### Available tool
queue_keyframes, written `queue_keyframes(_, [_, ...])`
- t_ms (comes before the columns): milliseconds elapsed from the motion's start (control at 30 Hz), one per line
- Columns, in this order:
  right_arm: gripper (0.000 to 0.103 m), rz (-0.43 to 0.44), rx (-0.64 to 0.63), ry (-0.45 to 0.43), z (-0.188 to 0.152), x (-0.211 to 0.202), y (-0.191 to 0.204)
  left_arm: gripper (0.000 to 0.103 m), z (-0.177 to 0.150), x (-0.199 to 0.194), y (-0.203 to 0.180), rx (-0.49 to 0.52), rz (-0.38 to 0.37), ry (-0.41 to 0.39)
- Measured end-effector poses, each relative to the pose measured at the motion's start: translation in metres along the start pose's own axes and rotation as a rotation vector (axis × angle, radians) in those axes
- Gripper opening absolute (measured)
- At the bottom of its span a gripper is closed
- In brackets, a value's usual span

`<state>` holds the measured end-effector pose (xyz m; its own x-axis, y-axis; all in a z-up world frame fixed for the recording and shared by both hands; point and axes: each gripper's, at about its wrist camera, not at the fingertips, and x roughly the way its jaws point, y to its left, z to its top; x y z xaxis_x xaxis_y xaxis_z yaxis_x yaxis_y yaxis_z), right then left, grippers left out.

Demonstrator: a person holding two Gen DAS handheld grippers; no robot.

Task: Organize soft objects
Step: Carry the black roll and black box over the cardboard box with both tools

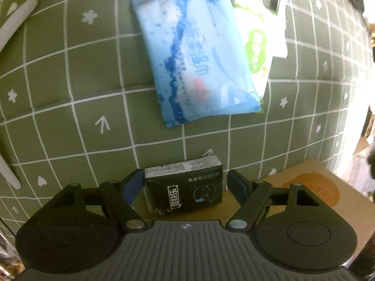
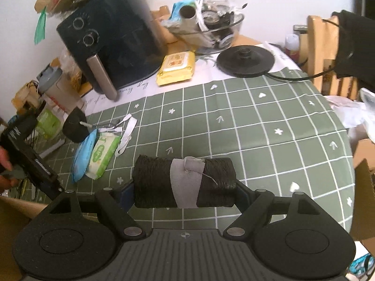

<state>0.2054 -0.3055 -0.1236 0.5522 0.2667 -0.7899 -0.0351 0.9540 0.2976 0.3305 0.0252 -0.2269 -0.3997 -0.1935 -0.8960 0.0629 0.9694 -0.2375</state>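
Observation:
My left gripper [image 1: 185, 185] is shut on a small black tissue pack [image 1: 185, 187], which hangs over the table's edge and a cardboard box [image 1: 304, 187]. Further out on the green checked cloth [image 1: 70, 93] lies a blue wet-wipe pack [image 1: 199, 53], partly covering a green-and-white wipe pack [image 1: 257, 46]. My right gripper [image 2: 184, 187] is shut on a black thread roll [image 2: 154, 182] with a grey tape band, held above the cloth [image 2: 257, 128]. In the right wrist view the same blue pack [image 2: 82, 154] and green pack [image 2: 103, 157] lie at the left. Beside them a hand holds the left tool's black body [image 2: 30, 154].
Along the table's far side stand a black air fryer [image 2: 112, 39], a yellow wipe pack [image 2: 177, 68], a round black kettle base [image 2: 245, 59] and a cluttered glass bowl [image 2: 211, 30]. White straps [image 2: 127, 133] lie near the packs. A cardboard flap [image 2: 363, 199] stands at the right.

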Motion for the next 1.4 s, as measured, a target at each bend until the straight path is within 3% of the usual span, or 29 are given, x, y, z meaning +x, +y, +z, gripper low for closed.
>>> queue_keyframes(233, [0.084, 0.005, 0.006, -0.067, 0.010, -0.024, 0.000, 0.076, 0.010, 0.012, -0.003, -0.028, 0.025, 0.066])
queue_keyframes(333, [0.084, 0.005, -0.005, -0.084, 0.014, -0.030, 0.002, 0.067, 0.011, 0.013, 0.002, -0.062, 0.017, 0.073])
queue_keyframes(500, [0.084, 0.018, -0.014, -0.098, 0.018, -0.038, 0.005, 0.063, 0.003, 0.000, 0.010, -0.062, 0.045, 0.041])
queue_keyframes(767, [0.084, 0.054, -0.049, -0.120, 0.021, -0.056, 0.014, 0.061, -0.018, -0.033, 0.021, -0.060, 0.007, -0.166])
queue_keyframes(967, [0.084, 0.073, -0.089, -0.122, 0.023, -0.067, 0.021, 0.061, -0.043, -0.065, 0.022, -0.055, 0.059, -0.362])
queue_keyframes(1400, [0.084, 0.128, -0.158, -0.074, 0.018, -0.090, 0.041, 0.061, -0.121, -0.124, -0.006, 0.000, 0.026, -0.707])
